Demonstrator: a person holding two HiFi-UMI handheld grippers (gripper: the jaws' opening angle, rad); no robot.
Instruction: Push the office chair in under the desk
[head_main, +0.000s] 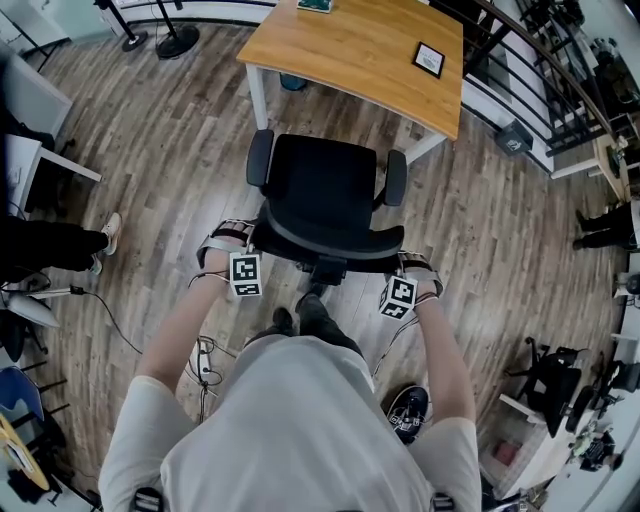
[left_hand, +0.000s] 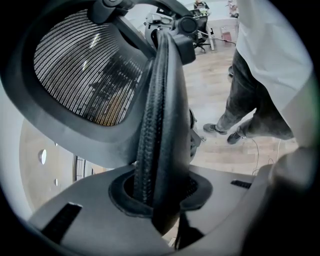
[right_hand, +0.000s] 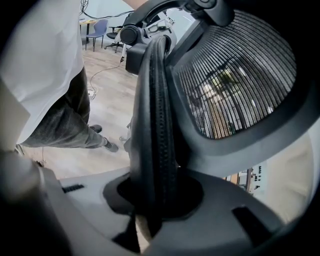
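A floor (head_main: 150, 150) of grey-brown wood planks fills the head view. A light wooden desk (head_main: 360, 50) on white legs stands at the upper middle of the frame, and a metal railing (head_main: 540, 70) runs along the upper right. A small black-framed card (head_main: 429, 60) lies on the desk top. At the left edge, another person's shoe (head_main: 110, 232) rests on the planks. The black office chair (head_main: 325, 195) stands at the centre of the frame, just below the desk's near edge. Its seat is turned toward the desk and shows whole, with an armrest (head_main: 260, 158) at either side. The person, in a white shirt (head_main: 290, 430), stands at the bottom of the frame behind the chair, with one arm reaching to each side of its back. The left gripper (head_main: 238, 245) sits at the left end of the backrest and the right gripper (head_main: 408, 268) at the right end, each with a marker cube (head_main: 245, 275) just below it. In the left gripper view, the backrest's padded rim (left_hand: 160, 125) rises from between the jaws at the lower middle. The jaws are drawn in against it and pinch it, with the mesh panel (left_hand: 85, 65) at the upper left. The right gripper view mirrors this: its jaws are clamped on the rim at the lower middle, and the mesh fills the upper right.
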